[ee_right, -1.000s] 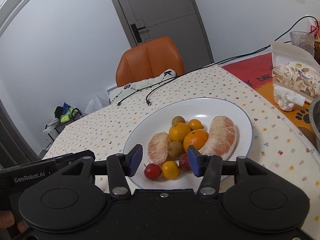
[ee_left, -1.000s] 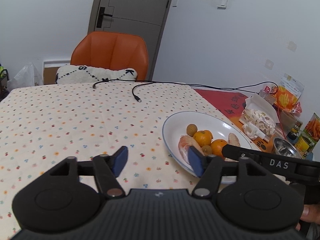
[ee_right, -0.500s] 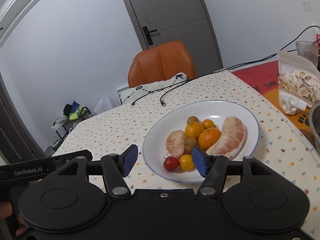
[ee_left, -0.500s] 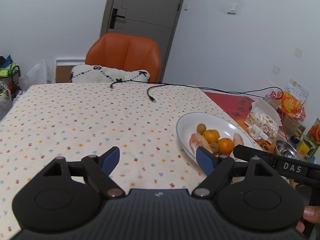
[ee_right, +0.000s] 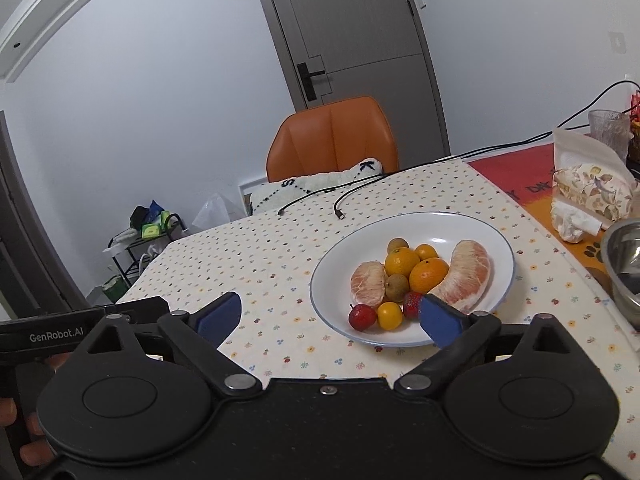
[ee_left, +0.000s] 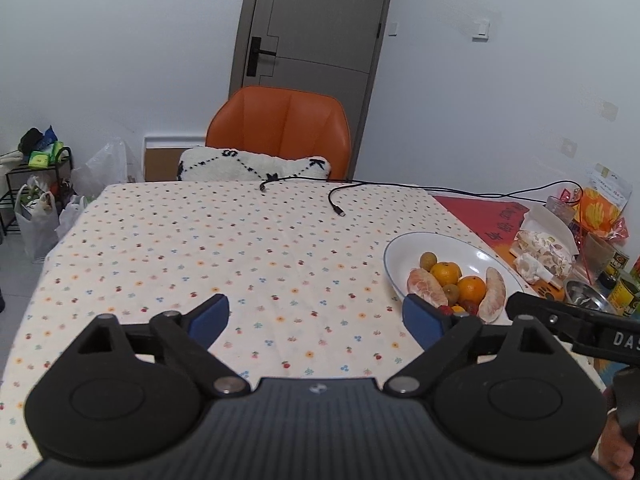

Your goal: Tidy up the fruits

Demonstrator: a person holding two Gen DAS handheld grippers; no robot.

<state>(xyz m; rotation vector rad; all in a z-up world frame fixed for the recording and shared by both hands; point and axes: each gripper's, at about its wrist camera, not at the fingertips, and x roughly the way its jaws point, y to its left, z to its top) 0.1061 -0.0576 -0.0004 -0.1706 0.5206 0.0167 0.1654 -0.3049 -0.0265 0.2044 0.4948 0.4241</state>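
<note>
Both grippers gape (empty); plate (ee_right: 472,222) of fruit beyond right fingertips (ee_right: 438,320).

Left claw (ee_left: 316,316) wide open, empty, over dotted desk (ee_left: 200,248). White plate (ee_left: 404,248) w/ oranges, pomelo segments sits to its right; orange chair (ee_left: 280,128) behind.

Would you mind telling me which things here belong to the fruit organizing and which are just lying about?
Part of the job:
- white plate
- pomelo segments
- oranges
- strawberries
- small brown fruits
- left gripper and right gripper, jaws open

Lying about:
- black cables
- tissue pack
- metal bowl
- glass
</note>
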